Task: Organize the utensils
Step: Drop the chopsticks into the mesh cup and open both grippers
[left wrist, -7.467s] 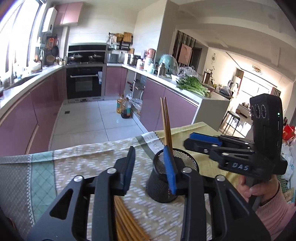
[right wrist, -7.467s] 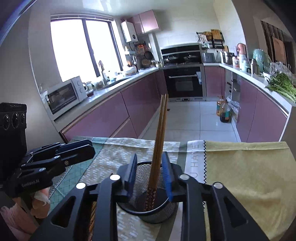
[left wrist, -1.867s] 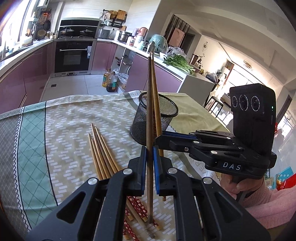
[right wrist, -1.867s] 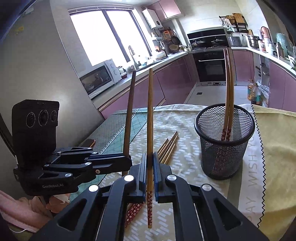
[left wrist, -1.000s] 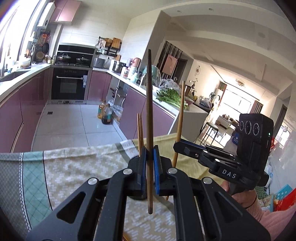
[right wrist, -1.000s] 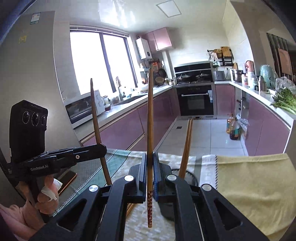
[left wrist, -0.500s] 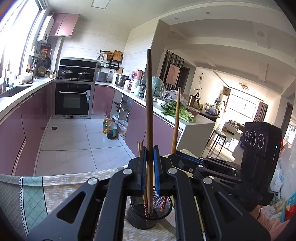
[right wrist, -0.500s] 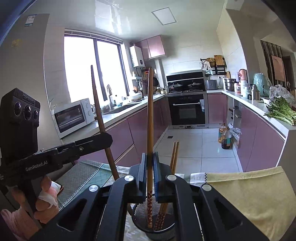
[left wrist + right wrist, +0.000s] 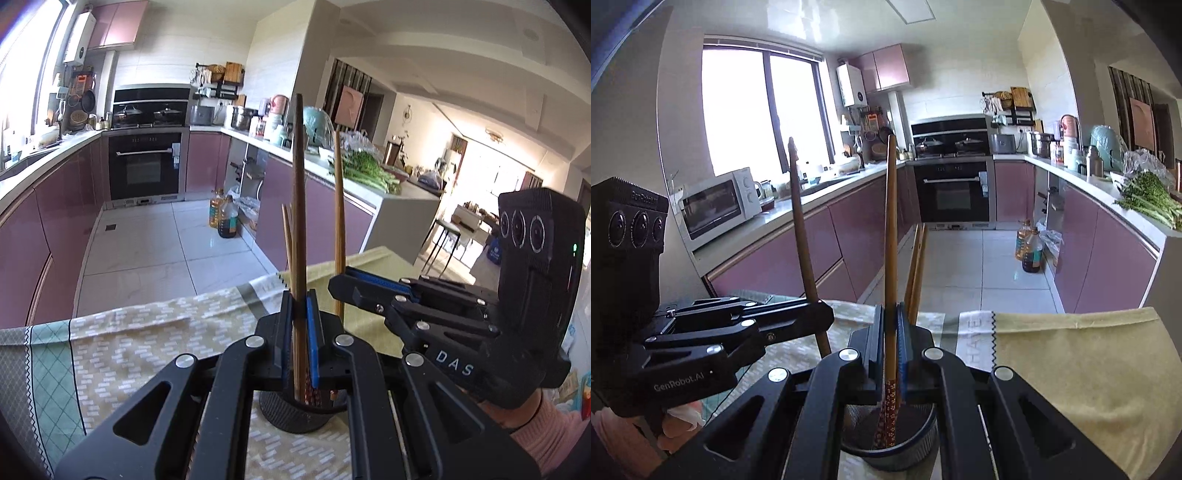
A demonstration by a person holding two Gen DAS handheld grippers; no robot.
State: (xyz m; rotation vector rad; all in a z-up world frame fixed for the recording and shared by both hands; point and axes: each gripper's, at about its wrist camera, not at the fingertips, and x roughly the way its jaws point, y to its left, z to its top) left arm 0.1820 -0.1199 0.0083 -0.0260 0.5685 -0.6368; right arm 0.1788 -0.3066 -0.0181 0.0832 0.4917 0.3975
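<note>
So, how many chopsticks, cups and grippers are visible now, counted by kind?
cup: 1
chopsticks: 4 (one in each gripper, two not held)
grippers: 2, the left gripper and the right gripper
total: 7

table (image 9: 122, 354) covered by patterned cloth: beige brick-print centre, teal diamond-check border at left edge, plain yellow section (image 9: 1082, 362) on the right with a zigzag seam and lettering. Black mesh utensil cup (image 9: 295, 417) stands directly on the beige part, near the yellow section.
</note>
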